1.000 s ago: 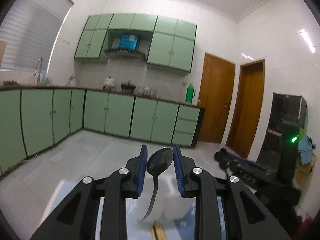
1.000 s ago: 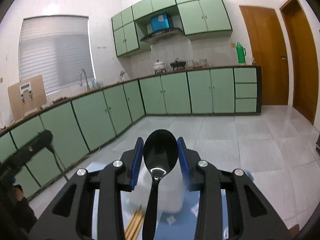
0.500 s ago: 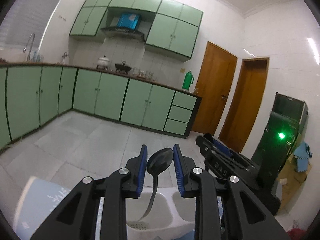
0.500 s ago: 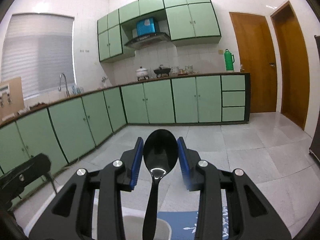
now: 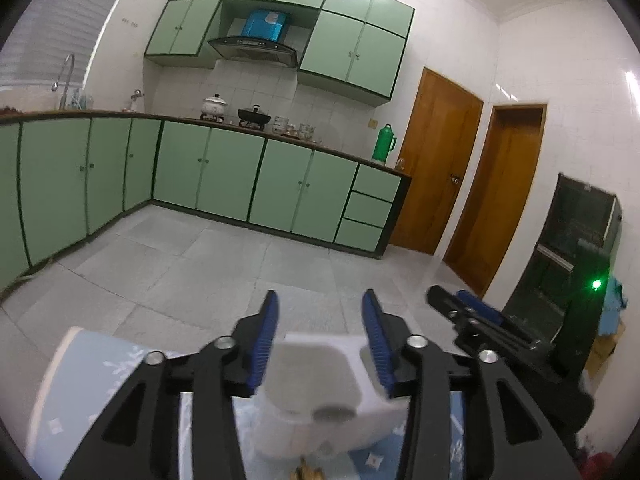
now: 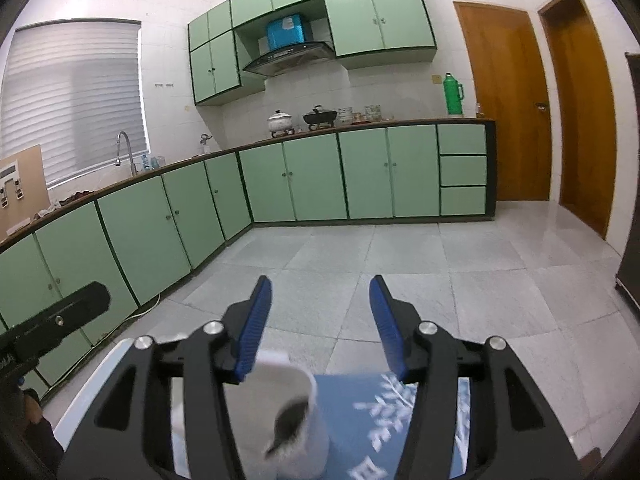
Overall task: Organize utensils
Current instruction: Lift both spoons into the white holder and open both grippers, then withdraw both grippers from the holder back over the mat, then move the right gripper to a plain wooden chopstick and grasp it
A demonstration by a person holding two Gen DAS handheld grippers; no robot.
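My left gripper (image 5: 320, 336) is open and empty, above a white utensil holder (image 5: 320, 396) with compartments. My right gripper (image 6: 320, 320) is open and empty above the same white holder (image 6: 292, 420). A black spoon (image 6: 290, 424) sits blurred at the holder's rim in the right wrist view. The other gripper (image 5: 480, 324) shows at the right in the left wrist view. Wooden chopstick tips (image 5: 306, 472) show at the bottom edge below the holder.
The holder stands on a blue mat with white snowflakes (image 6: 384, 412) on a white table (image 5: 52, 392). Beyond lie a tiled floor, green cabinets (image 6: 312, 176), wooden doors (image 5: 436, 176) and a black rack (image 5: 576, 248).
Both grippers have opened and let go of their black spoons. One spoon now sits in the white holder. Both views have tilted down toward the holder.
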